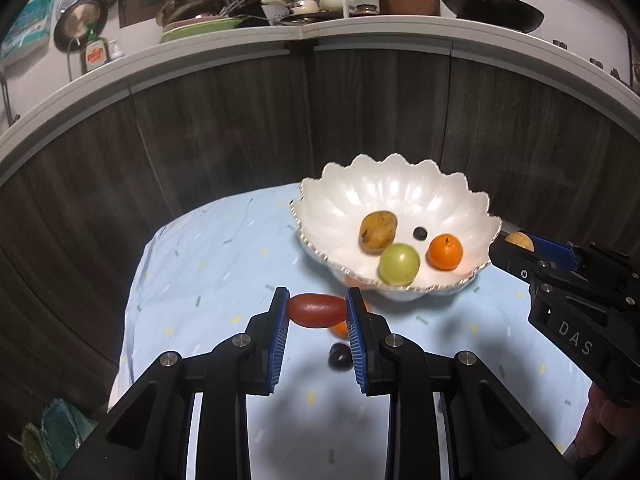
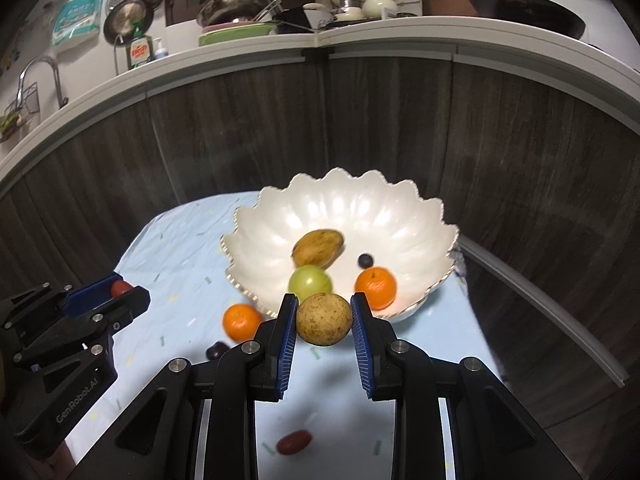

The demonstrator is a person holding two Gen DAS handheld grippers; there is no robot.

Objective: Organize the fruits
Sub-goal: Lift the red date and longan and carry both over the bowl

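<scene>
A white scalloped bowl (image 1: 360, 184) (image 2: 400, 208) stands on the light blue cloth. It holds a yellow-brown mango (image 1: 377, 231), a green fruit (image 1: 399, 264), an orange (image 1: 445, 251) and a small dark berry (image 1: 419, 233). My left gripper (image 1: 318, 310) is shut on a red oblong tomato (image 1: 317, 311), held above the cloth in front of the bowl. My right gripper (image 2: 324, 318) is shut on a round tan fruit (image 2: 324, 319) at the bowl's near rim; it also shows in the left wrist view (image 1: 516, 246). The left gripper shows at the left of the right wrist view (image 2: 120, 290).
On the cloth lie an orange (image 2: 241, 322), a dark grape (image 2: 217, 350) and a red oblong fruit (image 2: 294, 442). Dark wooden cabinet fronts (image 1: 240, 128) rise behind the table under a white counter (image 1: 320, 32) with dishes and pans.
</scene>
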